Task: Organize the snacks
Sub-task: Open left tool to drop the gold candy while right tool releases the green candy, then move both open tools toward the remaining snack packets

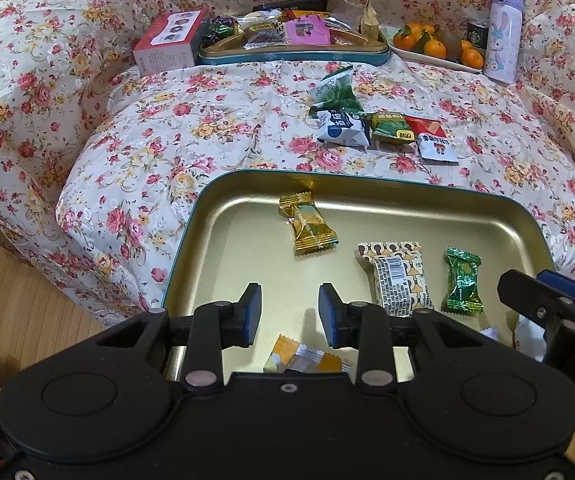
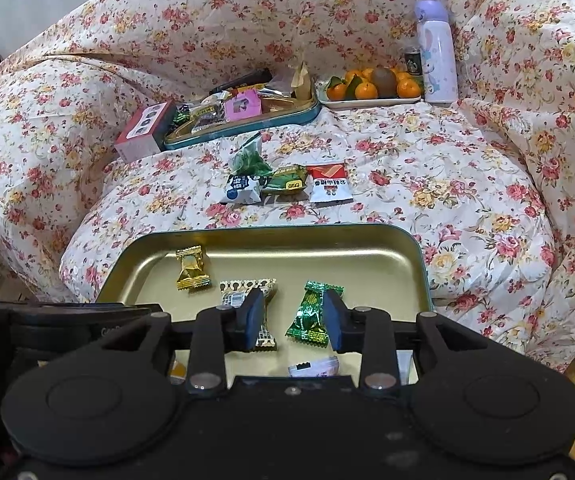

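A gold tin tray (image 1: 247, 184) (image 2: 271, 230) lies on the floral cloth close below both grippers. In it are a gold candy (image 1: 307, 226) (image 2: 192, 268), a patterned pack with a barcode (image 1: 399, 280) (image 2: 243, 292) and a green candy (image 1: 462, 282) (image 2: 311, 314). My left gripper (image 1: 289, 300) hangs open over the tray's near part with nothing between its pads; an orange-and-white wrapper (image 1: 307, 360) lies under it. My right gripper (image 2: 295, 316) (image 1: 543, 296) is open, and the green candy lies on the tray between its jaws, close to the right pad.
Loose on the cloth beyond the tray are a green bag (image 1: 337, 92), a blue-white pack (image 1: 341, 130), a small green pack (image 1: 391, 126) and a red-white pack (image 1: 431, 140). Farther back stand a full tin (image 1: 287, 56), a red box (image 1: 167, 40), a plate of oranges (image 1: 435, 46) and a bottle (image 1: 503, 32).
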Demonstrator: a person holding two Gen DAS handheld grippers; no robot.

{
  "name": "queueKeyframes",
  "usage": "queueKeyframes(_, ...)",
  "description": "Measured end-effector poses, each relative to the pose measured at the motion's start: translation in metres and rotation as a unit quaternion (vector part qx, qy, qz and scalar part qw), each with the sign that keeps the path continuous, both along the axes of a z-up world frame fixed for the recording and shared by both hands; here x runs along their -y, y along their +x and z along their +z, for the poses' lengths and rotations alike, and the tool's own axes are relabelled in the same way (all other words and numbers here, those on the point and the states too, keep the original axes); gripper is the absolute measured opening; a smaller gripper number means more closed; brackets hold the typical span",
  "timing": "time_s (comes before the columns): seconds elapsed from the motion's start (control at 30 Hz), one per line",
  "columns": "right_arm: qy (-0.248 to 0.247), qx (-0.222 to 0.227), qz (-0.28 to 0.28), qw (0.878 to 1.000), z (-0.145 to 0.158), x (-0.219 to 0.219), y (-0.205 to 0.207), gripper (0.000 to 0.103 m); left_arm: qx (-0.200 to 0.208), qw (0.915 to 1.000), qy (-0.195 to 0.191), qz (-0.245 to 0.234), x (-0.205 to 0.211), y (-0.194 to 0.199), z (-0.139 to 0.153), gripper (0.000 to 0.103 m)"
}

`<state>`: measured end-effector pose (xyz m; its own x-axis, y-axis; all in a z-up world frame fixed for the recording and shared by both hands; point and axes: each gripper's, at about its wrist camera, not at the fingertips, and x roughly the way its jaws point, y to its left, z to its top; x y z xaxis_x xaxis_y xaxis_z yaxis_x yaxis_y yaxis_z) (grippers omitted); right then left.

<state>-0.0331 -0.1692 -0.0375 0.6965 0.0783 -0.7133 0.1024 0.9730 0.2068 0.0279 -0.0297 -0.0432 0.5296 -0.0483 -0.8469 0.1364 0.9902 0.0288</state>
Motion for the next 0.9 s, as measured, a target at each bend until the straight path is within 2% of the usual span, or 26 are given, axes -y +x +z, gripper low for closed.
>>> queueKeyframes(0.3, -0.003, -0.011, 0.007, 1.0, -0.001, 0.0, 0.001, 0.04, -0.018, 0.9997, -0.008, -0.014, 0.001, -0.002, -0.002, 0.042)
queueKeyframes(0.43, 0.0, -0.018, 0.009, 1.0, -0.001, 0.001, 0.003, 0.046, -0.029, 0.9992, -0.012, -0.026, 0.001, -0.001, -0.001, 0.042)
queueKeyframes(0.53, 0.006, -0.032, 0.014, 0.999, -0.002, 0.003, 0.007, 0.052, -0.041, 0.9977, -0.012, -0.053, 0.003, 0.001, 0.002, 0.042)
queueKeyframes(0.73, 0.032, -0.058, 0.03, 0.997, 0.001, 0.011, 0.019, 0.052, -0.046, 0.9924, 0.01, -0.114, 0.012, 0.009, 0.015, 0.042)
queueKeyframes(0.9, 0.038, -0.061, 0.051, 0.996, 0.011, 0.015, 0.034, 0.052, -0.063, 0.9881, 0.015, -0.14, 0.013, 0.027, 0.025, 0.042)
